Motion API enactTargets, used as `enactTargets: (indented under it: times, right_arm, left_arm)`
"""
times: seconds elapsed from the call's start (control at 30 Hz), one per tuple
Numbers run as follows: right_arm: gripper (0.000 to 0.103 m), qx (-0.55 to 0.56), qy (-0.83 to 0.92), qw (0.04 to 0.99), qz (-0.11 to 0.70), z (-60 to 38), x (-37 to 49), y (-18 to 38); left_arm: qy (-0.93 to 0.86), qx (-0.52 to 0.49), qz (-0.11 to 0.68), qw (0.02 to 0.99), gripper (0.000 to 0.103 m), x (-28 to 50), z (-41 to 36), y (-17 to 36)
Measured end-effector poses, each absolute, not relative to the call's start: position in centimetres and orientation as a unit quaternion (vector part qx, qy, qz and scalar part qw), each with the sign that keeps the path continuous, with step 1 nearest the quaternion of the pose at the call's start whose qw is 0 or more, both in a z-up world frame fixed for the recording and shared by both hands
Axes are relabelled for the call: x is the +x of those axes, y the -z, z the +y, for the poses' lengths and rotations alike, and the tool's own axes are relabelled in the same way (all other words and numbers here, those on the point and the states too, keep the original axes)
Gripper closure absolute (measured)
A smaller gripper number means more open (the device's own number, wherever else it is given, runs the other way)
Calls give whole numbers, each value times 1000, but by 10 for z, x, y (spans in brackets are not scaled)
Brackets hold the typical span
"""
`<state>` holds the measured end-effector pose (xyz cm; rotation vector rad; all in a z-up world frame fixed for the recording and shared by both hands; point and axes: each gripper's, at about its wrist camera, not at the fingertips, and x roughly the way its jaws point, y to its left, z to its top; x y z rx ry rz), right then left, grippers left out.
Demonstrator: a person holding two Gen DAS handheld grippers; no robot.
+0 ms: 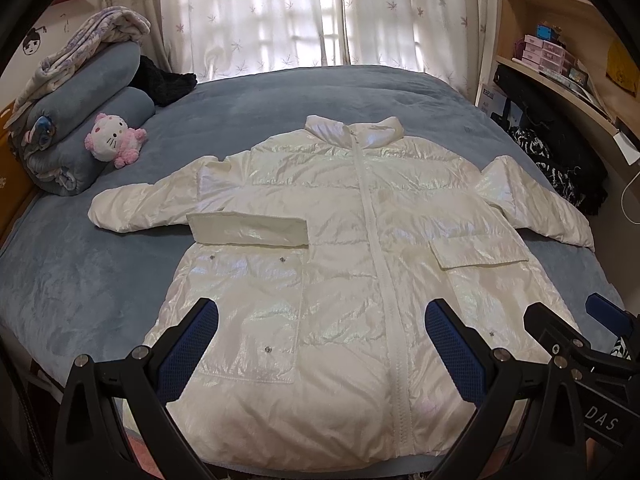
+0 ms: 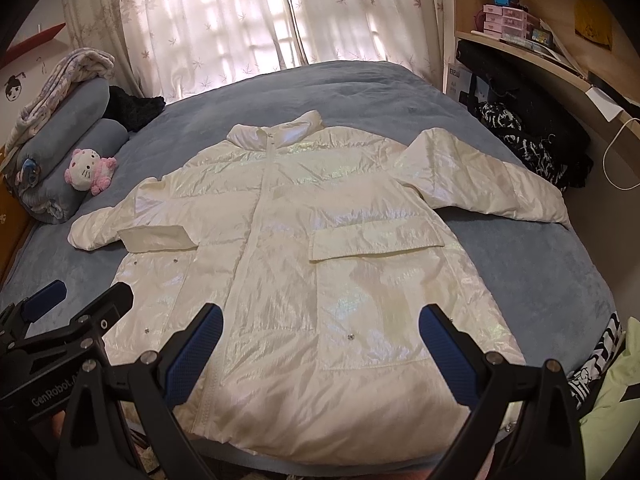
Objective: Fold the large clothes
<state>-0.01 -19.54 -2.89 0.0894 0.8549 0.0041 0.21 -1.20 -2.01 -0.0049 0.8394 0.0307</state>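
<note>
Both grippers, left [image 1: 320, 356] and right [image 2: 320, 356], spread wide above flat white jacket [image 1: 340, 240].

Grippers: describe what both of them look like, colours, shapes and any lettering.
Both match: the left gripper and right gripper have black angular plastic frames with silver round bolt heads and two fingers faced with blue textured pads. White lettering shows on the bodies: "DAS" on the right one in the left wrist view, "GenRobot" on the left one in the right wrist view.

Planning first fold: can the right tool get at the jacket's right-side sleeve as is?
Probably yes. The right tool is open above the hem, and the sleeve lies flat on the bed with nothing over it.
</note>
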Motion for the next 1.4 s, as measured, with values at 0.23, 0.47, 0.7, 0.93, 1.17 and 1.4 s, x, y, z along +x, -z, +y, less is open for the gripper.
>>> enactTargets:
  times: [0.23,0.47,0.7,0.93,1.17,1.4]
  right_arm:
    - [4,39,5,921,386,-203,5,17]
    - [4,40,-4,929,368,-216,19,-4]
    - [4,37,11,941,335,-239,35,-39]
    - [4,11,65,950,304,-270,54,-74]
    - [4,59,110,954,273,-335,81,-94]
    - [4,134,165,920,329,-432,135,-49]
  left_arm:
    - [7,-11,406,914,1,15,-20,9]
    - [22,5,411,911,1,36,-40,-2]
    - [48,28,374,926,1,64,-64,-31]
    - [96,76,325,938,1,95,-110,-65]
    - [124,67,300,944,1,138,-156,-91]
    - [135,66,334,930,1,202,-206,-60]
